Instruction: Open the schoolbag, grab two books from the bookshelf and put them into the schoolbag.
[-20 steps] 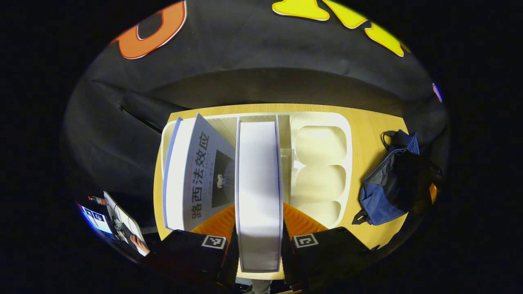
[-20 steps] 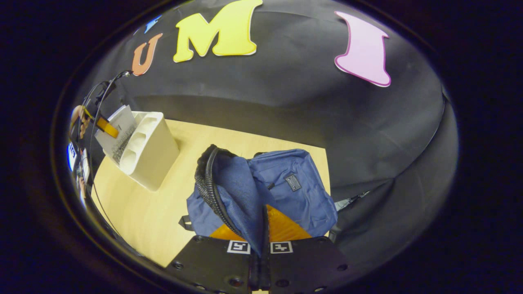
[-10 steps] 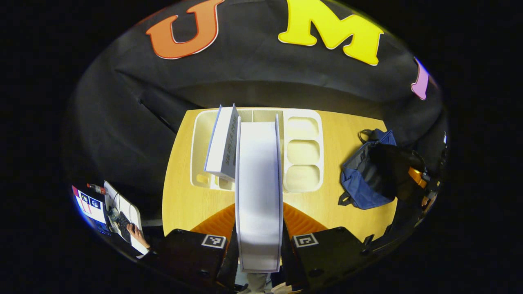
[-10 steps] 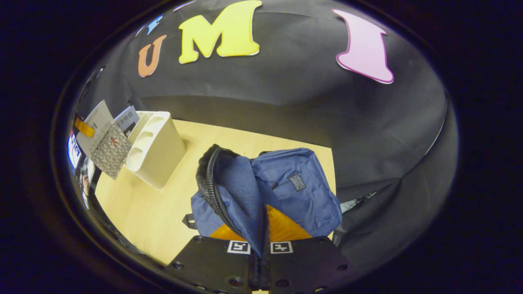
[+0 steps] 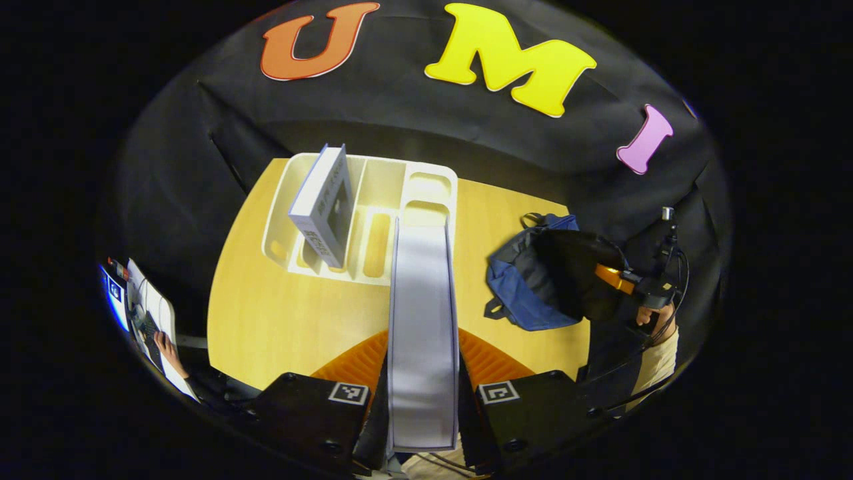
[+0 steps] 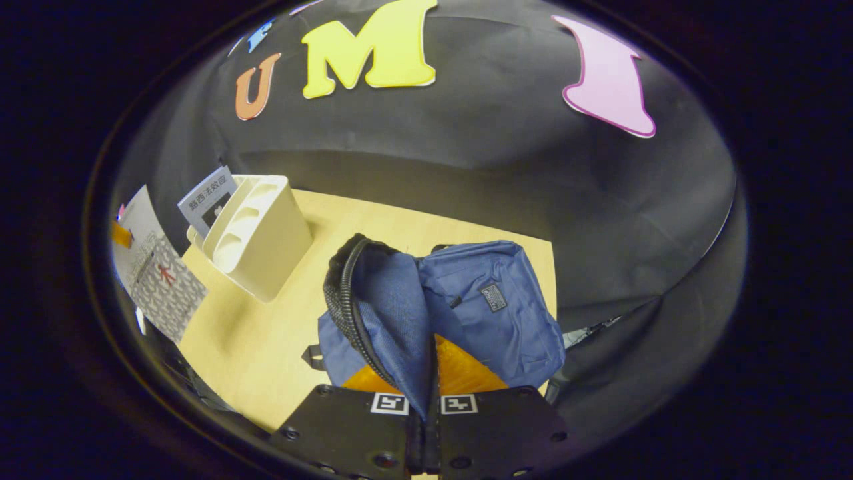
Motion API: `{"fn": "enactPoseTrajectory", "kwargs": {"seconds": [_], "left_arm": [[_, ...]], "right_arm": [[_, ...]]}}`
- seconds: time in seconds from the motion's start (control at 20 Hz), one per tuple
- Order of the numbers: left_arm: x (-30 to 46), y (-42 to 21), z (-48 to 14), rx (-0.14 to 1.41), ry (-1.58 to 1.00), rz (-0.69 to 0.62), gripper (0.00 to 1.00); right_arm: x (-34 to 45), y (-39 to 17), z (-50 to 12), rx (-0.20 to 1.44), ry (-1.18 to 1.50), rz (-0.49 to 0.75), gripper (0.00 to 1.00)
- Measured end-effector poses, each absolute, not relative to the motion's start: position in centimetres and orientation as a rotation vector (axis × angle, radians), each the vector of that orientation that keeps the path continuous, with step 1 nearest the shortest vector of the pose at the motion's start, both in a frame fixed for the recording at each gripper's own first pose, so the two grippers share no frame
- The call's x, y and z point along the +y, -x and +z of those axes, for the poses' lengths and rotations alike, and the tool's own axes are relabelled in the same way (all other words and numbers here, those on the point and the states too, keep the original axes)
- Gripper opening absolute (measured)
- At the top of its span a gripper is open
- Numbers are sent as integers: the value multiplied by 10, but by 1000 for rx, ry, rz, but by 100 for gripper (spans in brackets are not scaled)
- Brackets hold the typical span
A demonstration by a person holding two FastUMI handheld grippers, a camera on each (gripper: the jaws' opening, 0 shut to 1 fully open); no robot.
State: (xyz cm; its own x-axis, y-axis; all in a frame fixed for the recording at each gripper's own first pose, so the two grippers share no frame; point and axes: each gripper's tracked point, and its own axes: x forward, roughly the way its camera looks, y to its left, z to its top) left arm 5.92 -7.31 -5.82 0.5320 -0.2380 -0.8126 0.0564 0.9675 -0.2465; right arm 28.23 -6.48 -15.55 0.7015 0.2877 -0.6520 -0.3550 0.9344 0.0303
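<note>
A white-edged book point(image 5: 422, 313) stands upright between my left gripper's point(image 5: 423, 347) fingers, lifted clear of the white bookshelf point(image 5: 406, 193). That same book point(image 6: 156, 277) hangs at the far left of the right gripper view. A second book point(image 5: 324, 203) leans in the shelf's left slot. The blue schoolbag point(image 5: 516, 297) lies on the table to the right. My right gripper point(image 6: 428, 365) is shut on the schoolbag's point(image 6: 496, 313) open flap point(image 6: 393, 313) and holds it up, so the zipper edge arches over the mouth.
The shelf point(image 6: 256, 233) stands at the back left of the wooden table point(image 5: 286, 313). A person's hand point(image 5: 656, 323) holds the far gripper point(image 5: 620, 279) at the bag. Beyond the table's left edge sit a laptop point(image 5: 146, 313) and another hand.
My left gripper has drawn the held book up and back out of the shelf and turned right, so the shelf looks smaller and the bag nearer. The right gripper keeps holding the flap.
</note>
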Motion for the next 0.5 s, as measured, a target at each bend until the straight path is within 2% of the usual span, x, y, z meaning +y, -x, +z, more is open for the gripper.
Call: {"fn": "enactPoseTrajectory", "kwargs": {"seconds": [0.3, 0.5], "left_arm": [[-147, -66, -84, 1065, 222, -300, 46], [-208, -89, -103, 1068, 360, -390, 45]], "right_arm": [[-63, -283, -153, 712, 113, 366, 3], [-66, -283, -153, 727, 80, 371, 3]]}}
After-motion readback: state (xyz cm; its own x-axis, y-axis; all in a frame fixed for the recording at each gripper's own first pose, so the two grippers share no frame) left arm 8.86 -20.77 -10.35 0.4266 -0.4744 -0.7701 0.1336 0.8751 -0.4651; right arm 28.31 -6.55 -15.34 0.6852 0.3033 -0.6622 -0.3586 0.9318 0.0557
